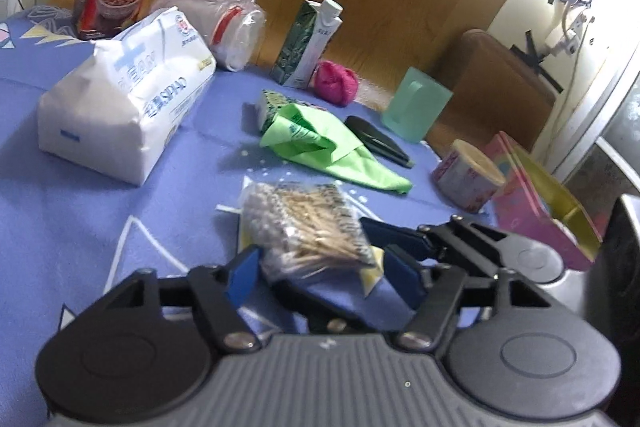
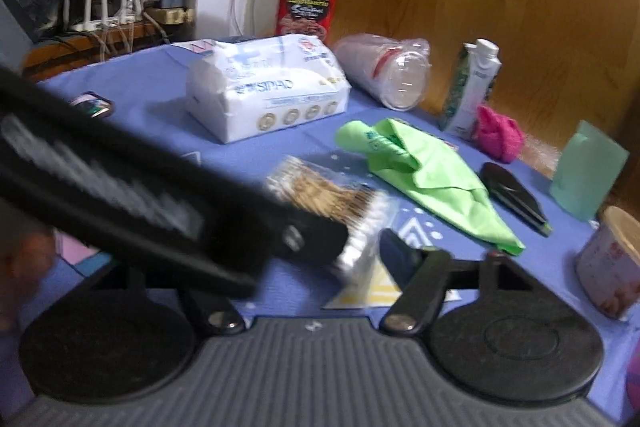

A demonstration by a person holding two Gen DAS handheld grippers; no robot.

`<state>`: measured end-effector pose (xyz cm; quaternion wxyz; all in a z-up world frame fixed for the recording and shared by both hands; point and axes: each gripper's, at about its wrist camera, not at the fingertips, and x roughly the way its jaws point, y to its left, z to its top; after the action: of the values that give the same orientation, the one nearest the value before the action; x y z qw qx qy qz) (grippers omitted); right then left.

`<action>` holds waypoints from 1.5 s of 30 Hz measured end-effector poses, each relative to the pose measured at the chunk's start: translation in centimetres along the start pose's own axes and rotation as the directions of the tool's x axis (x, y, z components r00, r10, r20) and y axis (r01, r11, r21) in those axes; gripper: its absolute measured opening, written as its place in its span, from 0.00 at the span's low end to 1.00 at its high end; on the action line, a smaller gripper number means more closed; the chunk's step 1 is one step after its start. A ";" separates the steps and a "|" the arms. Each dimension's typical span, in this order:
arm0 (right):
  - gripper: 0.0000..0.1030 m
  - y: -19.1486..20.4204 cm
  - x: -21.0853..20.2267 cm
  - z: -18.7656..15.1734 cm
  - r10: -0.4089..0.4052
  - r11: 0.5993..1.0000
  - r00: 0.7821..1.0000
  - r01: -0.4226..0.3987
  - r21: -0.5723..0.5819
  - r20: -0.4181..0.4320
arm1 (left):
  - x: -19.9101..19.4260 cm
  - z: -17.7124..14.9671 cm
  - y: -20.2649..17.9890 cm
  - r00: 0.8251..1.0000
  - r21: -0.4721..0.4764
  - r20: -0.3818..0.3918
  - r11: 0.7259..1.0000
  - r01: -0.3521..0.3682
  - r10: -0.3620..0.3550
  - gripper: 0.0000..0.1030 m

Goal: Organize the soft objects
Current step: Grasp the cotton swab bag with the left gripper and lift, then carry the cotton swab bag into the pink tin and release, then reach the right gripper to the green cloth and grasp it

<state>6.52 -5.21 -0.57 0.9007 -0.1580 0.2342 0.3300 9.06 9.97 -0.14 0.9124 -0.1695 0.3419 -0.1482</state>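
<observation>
1. Two grippers crowd one target: my left gripper (image 1: pixel 316 277) sits low over the bag of cotton swabs (image 1: pixel 304 227), blue pads on either side of its near end, and my right gripper (image 1: pixel 396 233) reaches in from the right just beside it.
2. As far as I can see, the left jaws are apart around the bag; the pads look close to the plastic, but I cannot confirm they press on it.
3. The right gripper's jaws I cannot tell: in the right wrist view the left tool's black body covers one finger, and only the other finger (image 2: pixel 398 255) shows, beside the bag's edge (image 2: pixel 360 223).
4. The bag lies flat on the blue cloth (image 1: pixel 80 227), near the middle, with the green cloth (image 1: pixel 336 147) just beyond it and the white tissue pack (image 1: pixel 120 99) well to the left.
5. To do this well, I would close the left pads on the bag's bunched near end, not the slippery flat face, and keep low so the film does not slide out.
6. I would hold the right tool clear until the left grip is sure, since both pinching one edge risks tearing or a tug.
</observation>
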 end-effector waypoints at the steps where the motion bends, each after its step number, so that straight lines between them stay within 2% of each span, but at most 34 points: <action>1: 0.63 0.0 0.0 0.0 -0.003 1.000 1.000 0.003 0.005 0.001 | -0.3 -0.1 -0.3 1.000 0.015 0.007 1.000 -0.006 0.006 0.58; 5: 0.43 0.1 -0.8 -0.4 -0.063 0.998 0.998 0.063 0.022 0.021 | -2.0 0.0 -1.5 0.998 0.055 0.043 0.998 0.035 -0.038 0.56; 8: 0.36 -0.4 -1.5 -0.7 -0.109 0.993 0.993 0.106 0.057 0.052 | -2.9 0.3 -3.5 0.994 0.106 0.072 0.992 0.070 -0.078 0.56; 13: 0.35 -2.4 -4.5 -0.8 -0.196 0.971 0.971 0.173 0.162 0.136 | -3.5 0.9 -8.3 0.986 0.224 0.109 0.970 0.097 -0.124 0.56; 18: 0.35 -4.8 -7.7 -1.9 -0.297 0.937 0.937 0.250 0.244 0.182 | -2.5 1.3 -13.1 0.978 0.310 0.086 0.938 0.154 -0.189 0.56; 24: 0.35 -8.7 -11.8 -4.6 -0.437 0.868 0.880 0.360 0.342 0.183 | 0.5 0.8 -20.2 0.964 0.427 0.018 0.874 0.233 -0.266 0.56; 29: 0.35 -13.0 -15.6 -7.6 -0.561 0.776 0.815 0.456 0.437 0.145 | 4.1 0.4 -26.8 0.934 0.493 -0.069 0.802 0.337 -0.350 0.56; 32: 0.35 -15.7 -17.7 -9.3 -0.637 0.705 0.764 0.521 0.481 0.105 | 6.9 0.1 -30.6 0.914 0.506 -0.116 0.768 0.392 -0.389 0.61; 34: 0.38 -17.5 -18.6 -10.3 -0.693 0.650 0.718 0.583 0.487 0.066 | 8.8 -0.2 -32.4 0.922 0.518 -0.127 0.768 0.376 -0.366 0.67; 36: 0.41 -19.0 -19.0 -11.2 -0.753 0.581 0.658 0.658 0.478 0.010 | 10.8 -0.4 -33.1 0.940 0.515 -0.127 0.789 0.334 -0.315 0.68; 37: 0.42 -19.9 -19.3 -11.9 -0.771 0.549 0.637 0.680 0.486 -0.019 | 11.3 -0.4 -33.0 0.945 0.501 -0.133 0.803 0.323 -0.298 0.68; 40: 0.43 -21.3 -20.2 -13.4 -0.779 0.505 0.625 0.670 0.544 -0.046 | 12.2 -0.4 -31.0 0.946 0.433 -0.161 0.841 0.324 -0.281 0.68; 42: 0.43 -21.7 -20.6 -13.9 -0.782 0.494 0.622 0.661 0.565 -0.043 | 11.6 -0.5 -29.3 0.952 0.416 -0.144 0.856 0.306 -0.271 0.68; 44: 0.43 -21.7 -20.7 -14.0 -0.773 0.499 0.633 0.635 0.590 -0.027 | 10.3 -0.4 -27.8 0.961 0.427 -0.105 0.862 0.275 -0.255 0.70; 45: 0.43 -21.6 -20.6 -13.8 -0.767 0.509 0.641 0.620 0.598 -0.012 | 9.6 -0.4 -26.8 0.961 0.417 -0.099 0.866 0.277 -0.260 0.70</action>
<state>2.67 -37.81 1.46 0.9824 0.0712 0.1168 -0.1272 11.62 -17.94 5.11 0.8908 -0.0084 0.2920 -0.3480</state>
